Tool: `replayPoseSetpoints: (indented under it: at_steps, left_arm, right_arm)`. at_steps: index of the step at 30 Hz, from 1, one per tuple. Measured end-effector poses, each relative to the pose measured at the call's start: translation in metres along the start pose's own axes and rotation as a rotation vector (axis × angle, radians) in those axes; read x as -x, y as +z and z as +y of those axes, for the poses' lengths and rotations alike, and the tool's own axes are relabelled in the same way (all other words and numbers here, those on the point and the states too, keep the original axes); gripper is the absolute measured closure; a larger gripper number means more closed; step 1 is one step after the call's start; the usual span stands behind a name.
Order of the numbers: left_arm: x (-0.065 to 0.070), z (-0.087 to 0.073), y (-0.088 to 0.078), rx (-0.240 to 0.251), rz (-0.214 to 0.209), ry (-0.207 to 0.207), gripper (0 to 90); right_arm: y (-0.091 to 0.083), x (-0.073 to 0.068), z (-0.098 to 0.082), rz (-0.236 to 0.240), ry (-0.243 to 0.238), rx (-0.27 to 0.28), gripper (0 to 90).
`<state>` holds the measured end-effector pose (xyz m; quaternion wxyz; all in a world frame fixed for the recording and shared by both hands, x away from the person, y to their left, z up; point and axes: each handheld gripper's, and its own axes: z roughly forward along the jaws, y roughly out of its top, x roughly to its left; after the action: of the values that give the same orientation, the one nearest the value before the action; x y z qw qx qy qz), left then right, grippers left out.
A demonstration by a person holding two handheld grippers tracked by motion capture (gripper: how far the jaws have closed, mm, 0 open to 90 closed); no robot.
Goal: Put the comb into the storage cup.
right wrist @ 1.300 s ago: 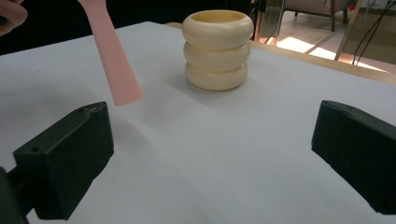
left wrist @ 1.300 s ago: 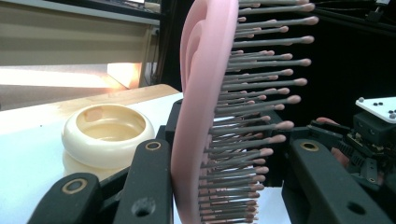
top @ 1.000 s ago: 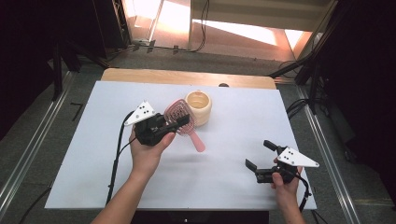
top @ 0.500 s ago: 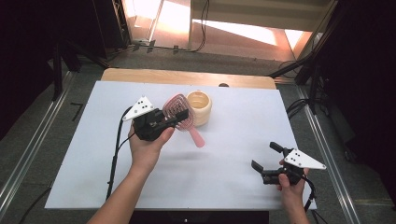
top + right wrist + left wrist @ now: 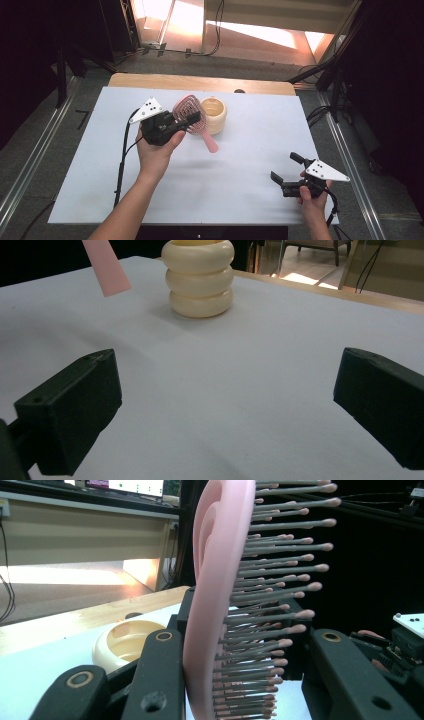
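A pink hairbrush is clamped at its head in my left gripper, held above the white table with its handle slanting down toward the front. In the left gripper view the brush stands on edge between the jaws, bristles pointing right. A cream ribbed cup stands upright just right of the brush; I also see the cup behind the left jaw. My right gripper hovers open near the table's front right, nothing between its jaws. Its own view faces the cup and the handle tip.
The white table top has a wooden strip along its far edge. Metal rails run along both sides. A black cable trails from the left gripper toward the front.
The brush in the left gripper has risen and tilted slightly, its handle tip now off the table. The right gripper has drifted a little to the right.
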<state>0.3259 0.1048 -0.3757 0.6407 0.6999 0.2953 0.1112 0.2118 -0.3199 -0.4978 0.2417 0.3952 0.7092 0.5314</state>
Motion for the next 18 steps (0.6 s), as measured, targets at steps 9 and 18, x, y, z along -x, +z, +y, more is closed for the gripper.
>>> replayPoseSetpoints:
  at_steps: [9,18]
  left_arm:
    - [-0.003,0.005,0.003,0.003,0.007,0.004,65.4]
    - [-0.006,0.011,0.007,0.006,0.006,0.014,65.5]
  right_arm:
    - [-0.001,0.001,-0.001,-0.003,0.002,0.003,0.0]
    - [-0.001,0.001,-0.001,-0.003,0.006,0.001,0.0]
